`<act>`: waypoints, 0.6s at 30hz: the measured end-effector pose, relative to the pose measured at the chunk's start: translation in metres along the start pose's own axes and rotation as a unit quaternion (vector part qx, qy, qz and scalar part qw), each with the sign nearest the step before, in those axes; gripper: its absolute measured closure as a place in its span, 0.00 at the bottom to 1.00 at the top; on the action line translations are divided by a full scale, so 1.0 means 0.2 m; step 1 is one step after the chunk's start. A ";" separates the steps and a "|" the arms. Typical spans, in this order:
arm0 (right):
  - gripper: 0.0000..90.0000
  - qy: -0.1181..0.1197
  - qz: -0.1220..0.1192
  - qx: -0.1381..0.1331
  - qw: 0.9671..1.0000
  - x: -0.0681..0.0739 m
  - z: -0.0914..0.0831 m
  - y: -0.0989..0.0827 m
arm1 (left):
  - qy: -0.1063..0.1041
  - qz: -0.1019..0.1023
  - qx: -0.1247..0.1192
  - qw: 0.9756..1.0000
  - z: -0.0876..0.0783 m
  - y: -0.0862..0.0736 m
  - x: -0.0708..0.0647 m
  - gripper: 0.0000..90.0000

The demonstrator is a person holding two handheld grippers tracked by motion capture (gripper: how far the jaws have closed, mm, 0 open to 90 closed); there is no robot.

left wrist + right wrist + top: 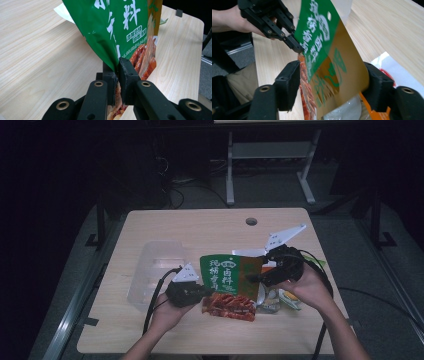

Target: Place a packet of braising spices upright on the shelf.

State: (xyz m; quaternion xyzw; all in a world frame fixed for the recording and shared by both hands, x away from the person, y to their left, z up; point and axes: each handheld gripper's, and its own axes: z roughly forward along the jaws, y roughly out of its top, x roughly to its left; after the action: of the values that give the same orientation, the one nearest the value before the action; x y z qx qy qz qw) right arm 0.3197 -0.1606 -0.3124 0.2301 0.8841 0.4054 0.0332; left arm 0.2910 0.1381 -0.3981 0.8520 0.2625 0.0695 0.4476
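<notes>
Left gripper view: left gripper (118,75) clamped on green sauce pouch (120,27) edge; right gripper (329,82) jaws apart, straddling pouch near desk (200,225) front edge.

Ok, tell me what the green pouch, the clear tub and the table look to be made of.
Green pouch: likely glossy printed plastic film; it bends and shines, tan on its other face.
Clear tub: see-through, probably thin moulded plastic.
Table: pale wood grain, matte; veneer or laminate, can't tell.

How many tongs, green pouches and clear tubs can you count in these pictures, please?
Tongs: 2 (left tongs, right tongs)
Green pouch: 1
Clear tub: 1
Total: 4
</notes>
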 end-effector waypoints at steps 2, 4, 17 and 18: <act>0.38 0.003 0.008 -0.002 1.000 -0.01 0.01 -0.03 | 0.003 0.006 0.000 1.000 0.00 0.00 0.00 0.93; 0.37 0.004 0.016 -0.006 1.000 -0.02 0.02 -0.06 | 0.007 0.010 0.001 1.000 0.00 0.00 -0.01 0.93; 0.45 0.021 0.025 -0.002 0.999 -0.02 0.15 -0.18 | 0.014 0.017 0.007 1.000 -0.01 0.00 -0.02 0.93; 0.45 0.021 0.025 -0.002 0.999 -0.02 0.15 -0.18 | 0.014 0.017 0.007 1.000 -0.01 0.00 -0.02 0.93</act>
State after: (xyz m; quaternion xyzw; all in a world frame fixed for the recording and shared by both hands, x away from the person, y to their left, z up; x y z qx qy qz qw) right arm 0.3177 -0.1622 -0.3596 0.2440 0.8777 0.4124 0.0052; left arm 0.2860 0.1374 -0.3967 0.8583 0.2551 0.0870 0.4367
